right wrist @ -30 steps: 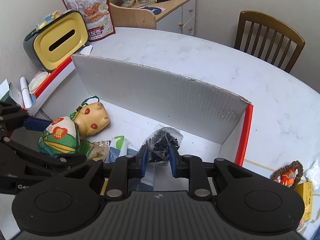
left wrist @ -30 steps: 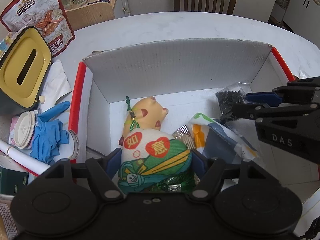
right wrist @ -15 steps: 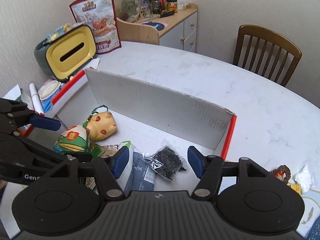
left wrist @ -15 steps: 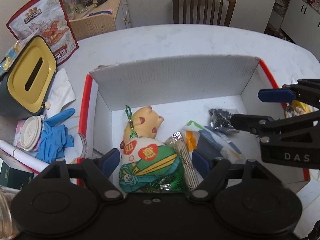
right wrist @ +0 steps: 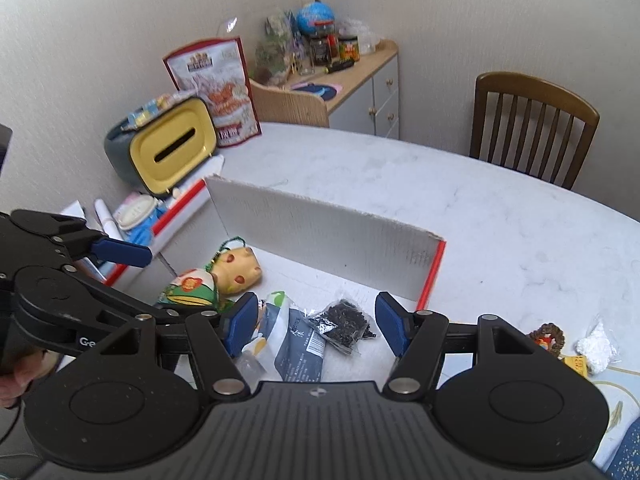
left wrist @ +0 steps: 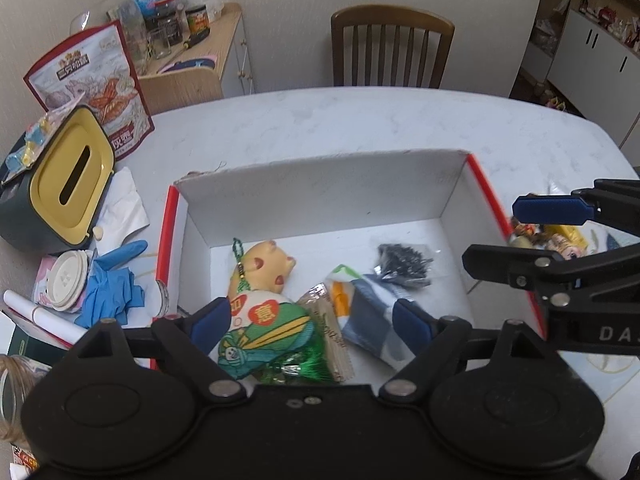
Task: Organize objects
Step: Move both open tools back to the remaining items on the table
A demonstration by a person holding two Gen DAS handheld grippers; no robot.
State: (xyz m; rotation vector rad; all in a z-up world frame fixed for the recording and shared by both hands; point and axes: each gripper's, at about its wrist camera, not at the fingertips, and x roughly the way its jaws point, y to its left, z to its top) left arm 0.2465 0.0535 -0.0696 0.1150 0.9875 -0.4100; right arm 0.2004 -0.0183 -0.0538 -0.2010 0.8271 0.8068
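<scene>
A white cardboard box (left wrist: 320, 196) with red edges lies open on the table. Inside it are a yellow pig toy (left wrist: 268, 264), an embroidered pouch (left wrist: 264, 332), a dark blue packet (left wrist: 372, 320) and a clear bag of black bits (left wrist: 404, 260). My left gripper (left wrist: 312, 320) hangs open above the pouch, apart from it. My right gripper (right wrist: 315, 320) hovers open over the bag of black bits (right wrist: 344, 320) and the box (right wrist: 320, 236). Each gripper shows in the other's view, the right gripper (left wrist: 520, 236) at the box's right edge.
A tissue box with a yellow lid (left wrist: 68, 176), a snack bag (left wrist: 96, 84), blue gloves (left wrist: 112, 296) and a cup lid (left wrist: 68, 280) crowd the left side. A woven ornament (right wrist: 546, 336) and white wad (right wrist: 598, 344) lie right of the box. A chair (left wrist: 392, 48) stands behind the table.
Both grippers opened and rose back from the box. The left let go of the pouch, the right let go of the bag of black bits; both now lie in the box.
</scene>
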